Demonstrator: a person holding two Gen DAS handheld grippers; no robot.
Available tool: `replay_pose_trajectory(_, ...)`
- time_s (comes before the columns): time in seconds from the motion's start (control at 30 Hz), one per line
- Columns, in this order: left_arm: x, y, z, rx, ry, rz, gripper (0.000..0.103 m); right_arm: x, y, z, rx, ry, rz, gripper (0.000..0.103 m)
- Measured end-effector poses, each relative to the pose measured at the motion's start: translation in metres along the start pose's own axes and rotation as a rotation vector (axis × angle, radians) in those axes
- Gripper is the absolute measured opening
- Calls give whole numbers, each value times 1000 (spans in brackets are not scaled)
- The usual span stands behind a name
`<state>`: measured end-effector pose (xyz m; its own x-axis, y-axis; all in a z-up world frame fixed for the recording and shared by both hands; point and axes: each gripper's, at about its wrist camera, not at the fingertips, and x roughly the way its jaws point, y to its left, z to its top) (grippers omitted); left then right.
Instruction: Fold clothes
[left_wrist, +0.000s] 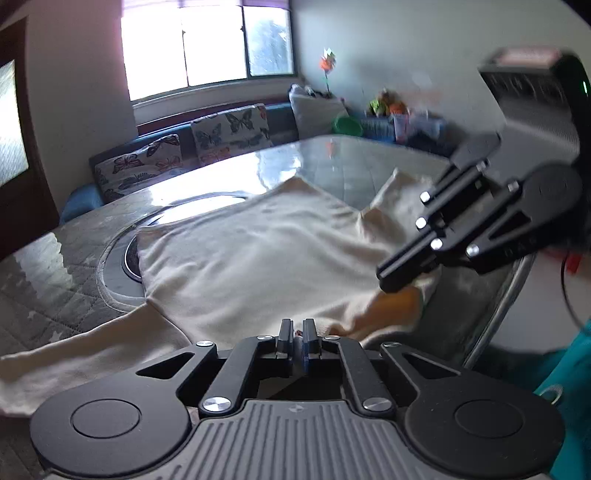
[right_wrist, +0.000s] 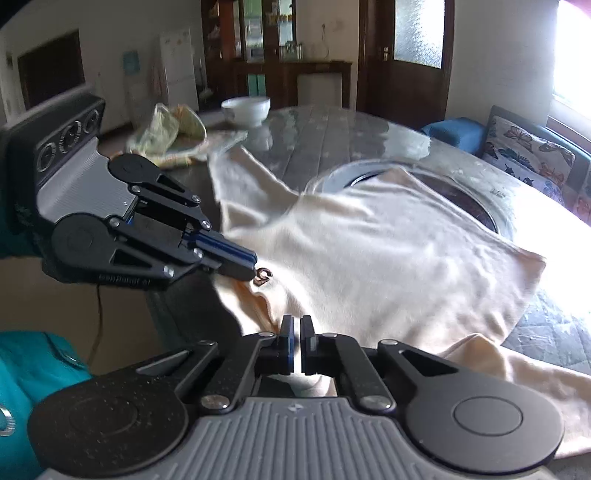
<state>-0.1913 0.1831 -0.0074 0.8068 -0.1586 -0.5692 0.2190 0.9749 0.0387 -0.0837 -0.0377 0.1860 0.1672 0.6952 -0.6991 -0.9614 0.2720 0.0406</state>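
A cream shirt (left_wrist: 258, 251) (right_wrist: 388, 258) lies spread over the glass-topped table (left_wrist: 332, 158) (right_wrist: 332, 125), with a sleeve trailing off to each side. The collar end, orange-toned inside, faces me at the near table edge. My left gripper (left_wrist: 297, 330) (right_wrist: 247, 267) is shut on the fabric at the collar, next to a small dark label (right_wrist: 264, 277). My right gripper (right_wrist: 297, 326) (left_wrist: 388, 282) is shut on the same collar edge a short way along, where the cloth bunches up at its tip. The pinched fabric itself is mostly hidden by the fingers.
A round inset (left_wrist: 118, 266) (right_wrist: 369, 173) in the table lies partly under the shirt. A white bowl (right_wrist: 245, 107) and a crumpled patterned cloth (right_wrist: 173, 129) sit at the far end. A sofa with butterfly cushions (left_wrist: 229, 133) stands beyond. A teal sleeve (right_wrist: 33, 365) is at the near edge.
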Motion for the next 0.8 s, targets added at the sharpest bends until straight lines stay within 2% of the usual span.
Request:
replay_pose_trajectory(0.2,1,0,-3,30,36,-51,5,1,3,-2,-20,30,28,4)
replay_pose_trajectory(0.33,-6,4,9,17,-4,-94,9,8,-6,4,13,3,-6,10)
replay_pose_trajectory(0.47,-4,12,29,-15,-50,-70,9,27,-16,5,34,22,-9,11)
replay_pose_trajectory(0.53,7,16,34,-42,-35,-48,9,37,-13,0,20,46,5,11)
replay_pose_trajectory(0.57,14,18,34,-55,-20,-37,9,39,-9,-2,2,43,1,17)
replay_pose_trajectory(0.7,41,18,19,-72,58,-29,9,34,0,-5,-55,41,3,21)
replay_pose_trajectory(0.73,46,18,14,-71,76,-27,9,32,-1,-5,-55,42,5,25)
replay_pose_trajectory(0.77,47,18,10,-74,87,-25,9,30,-2,-6,-43,43,17,34)
replay_pose_trajectory(0.8,47,19,7,-82,92,-25,9,27,-4,-6,-30,42,31,38)
